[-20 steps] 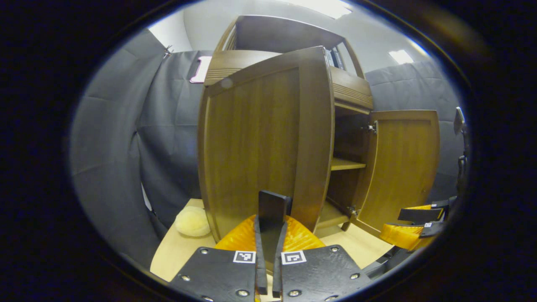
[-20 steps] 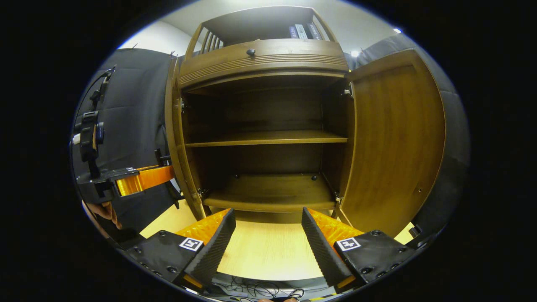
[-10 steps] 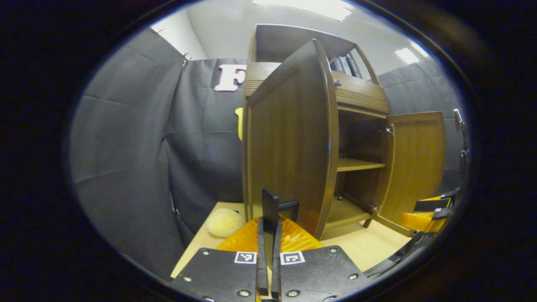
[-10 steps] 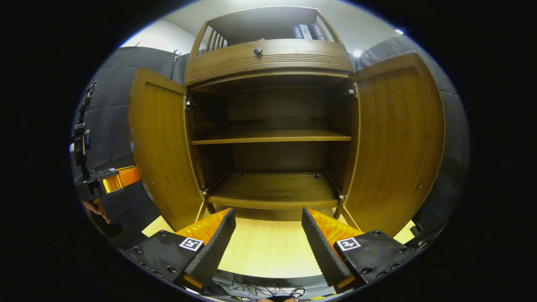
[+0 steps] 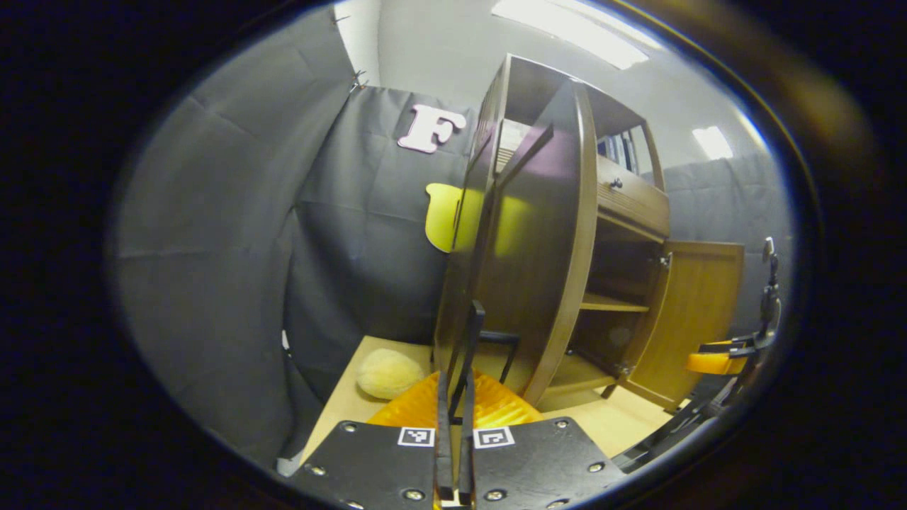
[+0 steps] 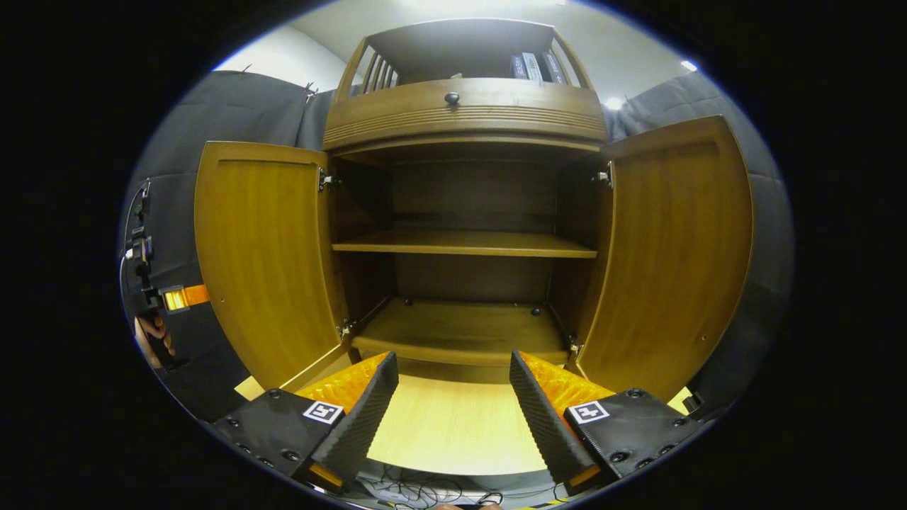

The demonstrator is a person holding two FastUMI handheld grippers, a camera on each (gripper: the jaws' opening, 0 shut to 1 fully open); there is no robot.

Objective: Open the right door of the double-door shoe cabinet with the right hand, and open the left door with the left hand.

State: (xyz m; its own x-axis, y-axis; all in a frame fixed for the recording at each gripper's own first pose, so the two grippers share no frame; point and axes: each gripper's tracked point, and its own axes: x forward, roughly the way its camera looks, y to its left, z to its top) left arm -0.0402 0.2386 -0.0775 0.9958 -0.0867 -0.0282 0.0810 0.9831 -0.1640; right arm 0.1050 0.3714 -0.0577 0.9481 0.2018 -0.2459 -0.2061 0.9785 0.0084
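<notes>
Reading the left hand-held gripper [image 5: 457,386] as clenched on the thin handle [image 5: 473,333] of the left door [image 5: 538,248] (best guess from the left gripper view, pads pinched close with the bar between). Seeing the right hand-held gripper [image 6: 453,397] released, gripping nothing, parked over the bench [image 6: 446,432] in front of the cabinet [image 6: 460,106]. Judging both leaves swung well out, right door [image 6: 673,248] included, with the inside exposed; probably near end of travel. Main risk: hauling the left door past its hinge stop, straining the hinges [image 6: 326,180] or dragging the whole cabinet across the bench. Second: pulling straight instead of along the arc, enough to twist the handle out of the pads or pry at its fixings. Also worth watching the soft yellow lump [image 5: 388,373] on the bench just beside the cabinet, plus the wall cloth [image 5: 354,234] behind; could snag or shove either with the door edge on further swing. Could also bounce the door back toward shut by letting go abruptly. Suggest easing off, opening the fingers, then backing out clear of the handle. Keep the right hand-held gripper away from the right door, or risk nudging it closed.
</notes>
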